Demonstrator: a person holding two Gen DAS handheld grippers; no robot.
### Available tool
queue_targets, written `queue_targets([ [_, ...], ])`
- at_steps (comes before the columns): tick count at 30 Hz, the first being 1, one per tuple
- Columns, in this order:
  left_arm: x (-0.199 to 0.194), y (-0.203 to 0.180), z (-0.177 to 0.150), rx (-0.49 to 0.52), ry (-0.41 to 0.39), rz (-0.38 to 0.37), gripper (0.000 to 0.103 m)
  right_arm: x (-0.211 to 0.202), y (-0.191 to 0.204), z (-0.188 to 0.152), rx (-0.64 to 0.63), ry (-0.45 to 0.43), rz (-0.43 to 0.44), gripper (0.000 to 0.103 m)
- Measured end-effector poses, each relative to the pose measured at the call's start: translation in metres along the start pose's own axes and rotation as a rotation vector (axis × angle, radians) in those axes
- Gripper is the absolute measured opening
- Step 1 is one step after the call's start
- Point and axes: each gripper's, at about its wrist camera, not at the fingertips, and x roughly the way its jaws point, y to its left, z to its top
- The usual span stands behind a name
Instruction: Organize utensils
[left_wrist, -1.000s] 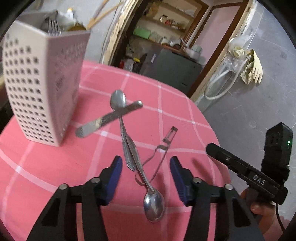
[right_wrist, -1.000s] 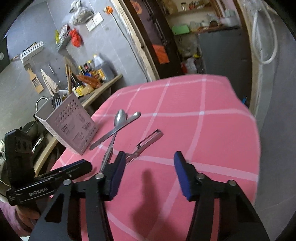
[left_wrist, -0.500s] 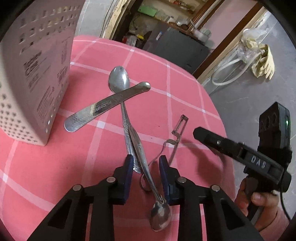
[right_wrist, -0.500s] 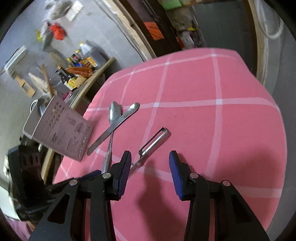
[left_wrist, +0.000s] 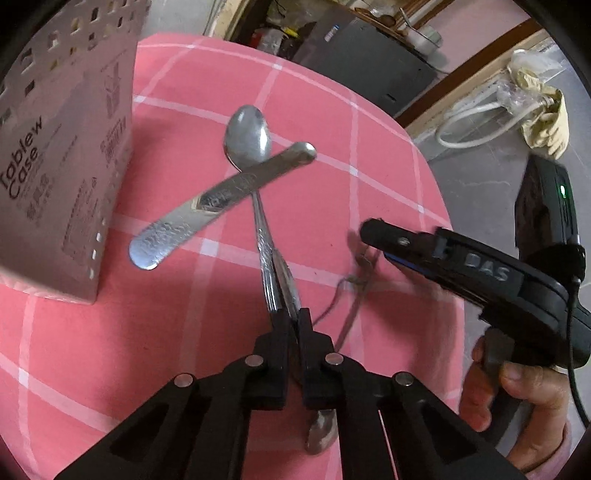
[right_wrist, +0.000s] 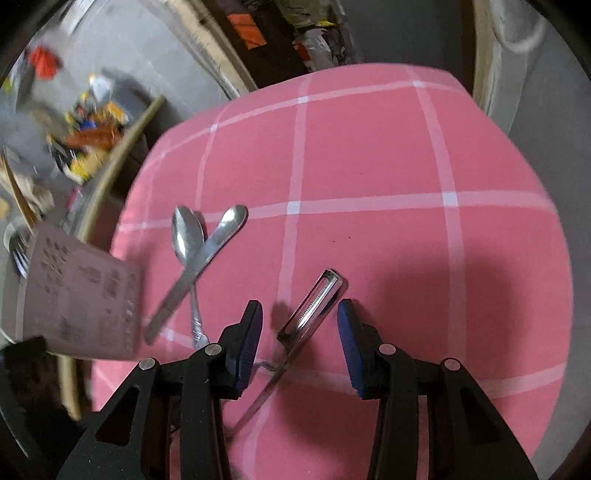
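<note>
Pink checked table (right_wrist: 369, 147): spoons (left_wrist: 247, 136), peeler (right_wrist: 314, 306), caddy (left_wrist: 62, 177).

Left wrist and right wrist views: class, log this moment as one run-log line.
left gripper: shut on near spoon | right gripper: open, straddling peeler | holder: upright on tablecloth

Covered the bench (right_wrist: 369, 166) in matt pink cloth crossed by white woven lines, soft-looking. Showed polished, reflective metal in the far spoon (left_wrist: 248, 134) at upper centre, bowl glossy, handle ribbed. Showed duller brushed metal in the flat handle (left_wrist: 221, 199) lying across it, with a stamped, pebbled end. Looked like thin bright steel in the peeler (right_wrist: 314, 306), blade edge finely toothed. Appeared as matt pale plastic, perforated, with printed lettering, in the utensil holder (left_wrist: 55, 177) at left. Looked like matt black plastic with silver rivets in the left claw (left_wrist: 291, 325); carried blue rubbery pads (right_wrist: 349, 343) on the right claw (right_wrist: 299, 343).
</note>
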Motion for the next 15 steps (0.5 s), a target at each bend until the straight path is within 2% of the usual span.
queue_targets([
  [3, -0.001, 0.002, -0.004, -0.001, 0.003, -0.015, 0.004, 0.000, 0.013, -0.003, -0.073, -0.007, -0.065, 0.032],
  [6, -0.004, 0.005, -0.008, 0.001, 0.014, -0.023, 0.004, -0.002, 0.015, -0.005, -0.083, 0.000, -0.070, 0.026],
  [8, -0.006, 0.007, -0.010, 0.000, 0.028, -0.030, 0.004, -0.005, 0.013, -0.008, -0.077, 0.010, -0.044, 0.022],
  [9, -0.006, 0.007, -0.011, 0.000, 0.040, -0.038, 0.004, -0.007, 0.013, -0.010, -0.075, 0.021, -0.022, 0.014],
  [13, -0.007, 0.008, -0.013, 0.012, 0.088, -0.055, 0.004, -0.010, -0.008, -0.018, -0.040, 0.068, 0.070, 0.007],
  [15, -0.004, 0.010, -0.011, 0.006, 0.105, -0.062, 0.005, -0.009, -0.014, -0.017, 0.001, 0.088, 0.112, 0.007],
])
